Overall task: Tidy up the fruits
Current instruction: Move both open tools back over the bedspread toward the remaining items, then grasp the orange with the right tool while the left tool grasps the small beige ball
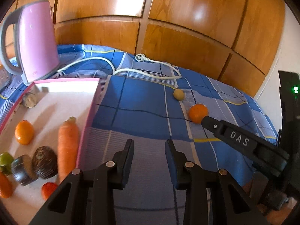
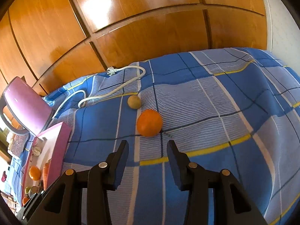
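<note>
Checked cloth (image 2: 187,97) bears 1 orange (image 2: 149,123) before the right gripper (image 2: 148,146); both grippers' jaws released.

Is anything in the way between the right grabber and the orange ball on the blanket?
No. The right gripper is open, and the orange sits just ahead of it with only bare blue checked cloth between. The small yellowish fruit lies behind the orange, not in front.

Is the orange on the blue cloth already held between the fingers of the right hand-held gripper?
No, the orange lies ahead of the open right hand-held gripper.
</note>
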Demonstrator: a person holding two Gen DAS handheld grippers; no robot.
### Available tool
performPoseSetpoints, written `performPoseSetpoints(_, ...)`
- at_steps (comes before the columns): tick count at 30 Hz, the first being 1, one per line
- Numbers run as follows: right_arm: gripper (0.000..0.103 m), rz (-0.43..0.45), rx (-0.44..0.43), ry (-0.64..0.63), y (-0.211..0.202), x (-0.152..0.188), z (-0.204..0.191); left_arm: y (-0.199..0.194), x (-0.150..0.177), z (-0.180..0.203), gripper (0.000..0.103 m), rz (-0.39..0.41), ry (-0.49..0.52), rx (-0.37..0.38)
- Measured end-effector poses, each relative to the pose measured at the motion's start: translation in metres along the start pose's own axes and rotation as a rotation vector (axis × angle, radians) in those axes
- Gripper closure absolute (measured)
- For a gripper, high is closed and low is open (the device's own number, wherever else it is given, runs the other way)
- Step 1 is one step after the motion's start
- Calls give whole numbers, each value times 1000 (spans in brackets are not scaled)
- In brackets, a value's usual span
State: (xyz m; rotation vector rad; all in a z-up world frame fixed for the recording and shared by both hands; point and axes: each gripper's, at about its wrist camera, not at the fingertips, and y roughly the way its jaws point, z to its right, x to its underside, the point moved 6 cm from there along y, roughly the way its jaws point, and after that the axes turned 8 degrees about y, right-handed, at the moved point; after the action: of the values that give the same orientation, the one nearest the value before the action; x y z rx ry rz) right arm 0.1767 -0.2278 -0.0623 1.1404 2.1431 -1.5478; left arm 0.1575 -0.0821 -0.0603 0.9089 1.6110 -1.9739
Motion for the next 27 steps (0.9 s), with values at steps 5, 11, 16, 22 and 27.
performPoseSetpoints(5, 60, -6, -18, 0, 13, -10, -1, 15, -4, -2, 68, -26, -27, -3)
performPoseSetpoints(11, 53, 16, 25, -6, 28, -22, -1, 28, -5, -6, 68, -53, -48, -3)
performPoseSetpoints(16, 54, -2, 60, -17, 41, -25, 0, 34, -12, -4, 68, -56, -58, 1)
performPoseSetpoints(22, 70, 17, 55, -47, 33, -19, -9, 40, -33, 4, 68, -39, -26, 16)
performPoseSetpoints(27, 70, 119, 124, 36, 7, -28, 18, 56, -55, 17, 73, -39, 16, 47)
